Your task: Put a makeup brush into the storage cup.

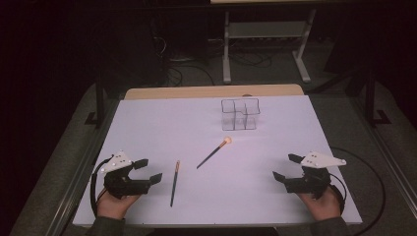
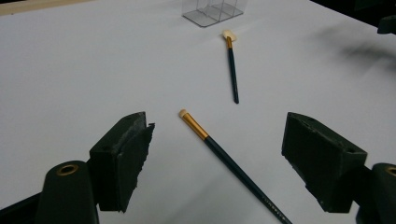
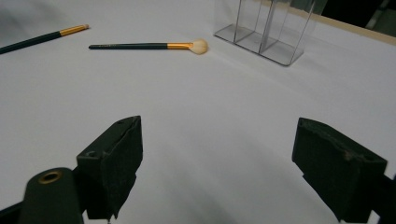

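Lower left of the high view: left black two-jaw tool [image 1: 147,170], white three-cornered plate on top, black cable looping beside it. Lower right: right black tool [image 1: 287,167], same plate and cable. Dark sleeves at bottom edge. Gripper views: brass-ringed holes near the blocky black jaws.

**White tabletop, three things on it**

The tabletop [image 1: 147,128] is a white sheet over a wooden board whose edge shows at the far side. Directly on it lie two dark-handled brushes — a near brush [image 1: 174,183] left of centre, and a round-tipped brush [image 1: 214,153] lying aslant at the middle, well apart. Beyond them stands a clear compartment box [image 1: 240,114], upright, near the far edge.
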Demonstrator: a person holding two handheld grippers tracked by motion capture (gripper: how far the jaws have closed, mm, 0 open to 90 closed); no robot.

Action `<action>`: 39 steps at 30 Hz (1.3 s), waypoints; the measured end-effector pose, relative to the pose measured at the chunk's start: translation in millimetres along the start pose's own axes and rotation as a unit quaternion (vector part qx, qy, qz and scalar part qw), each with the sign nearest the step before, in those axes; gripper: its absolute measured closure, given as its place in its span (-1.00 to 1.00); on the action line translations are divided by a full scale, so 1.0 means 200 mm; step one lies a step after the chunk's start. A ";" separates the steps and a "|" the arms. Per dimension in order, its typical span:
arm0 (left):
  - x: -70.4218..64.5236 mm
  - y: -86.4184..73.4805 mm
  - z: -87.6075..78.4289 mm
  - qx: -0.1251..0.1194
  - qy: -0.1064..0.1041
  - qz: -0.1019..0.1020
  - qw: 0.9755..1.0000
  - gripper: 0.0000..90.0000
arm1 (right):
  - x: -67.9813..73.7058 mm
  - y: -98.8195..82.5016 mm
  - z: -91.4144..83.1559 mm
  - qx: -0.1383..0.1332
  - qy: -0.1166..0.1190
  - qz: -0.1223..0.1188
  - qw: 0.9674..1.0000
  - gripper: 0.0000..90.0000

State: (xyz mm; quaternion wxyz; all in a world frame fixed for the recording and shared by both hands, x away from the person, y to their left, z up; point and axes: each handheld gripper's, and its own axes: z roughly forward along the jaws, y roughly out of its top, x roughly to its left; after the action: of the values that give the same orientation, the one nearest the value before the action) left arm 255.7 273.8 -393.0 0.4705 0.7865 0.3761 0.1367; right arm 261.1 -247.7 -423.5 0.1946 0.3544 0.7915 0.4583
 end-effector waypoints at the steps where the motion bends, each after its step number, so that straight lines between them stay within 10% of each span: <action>1: -0.01 0.01 0.02 0.009 0.003 0.002 1.000 -0.48 | 0.00 0.00 0.00 0.001 0.000 0.001 1.000 -0.66; 21: -0.03 0.12 0.16 0.071 0.017 0.015 0.997 -0.33 | 0.00 0.00 -0.02 -0.004 -0.002 0.001 1.000 -0.66; 39: -0.06 0.14 0.34 0.160 0.018 0.004 0.987 -0.14 | -0.01 0.01 -0.02 -0.004 -0.004 -0.002 1.000 -0.66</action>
State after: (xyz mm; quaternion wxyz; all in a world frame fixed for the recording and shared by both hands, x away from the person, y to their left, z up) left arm 299.3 212.8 -403.1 0.3312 0.8503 0.3987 0.0910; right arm 260.8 -249.9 -419.8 0.1999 0.3536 0.7896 0.4598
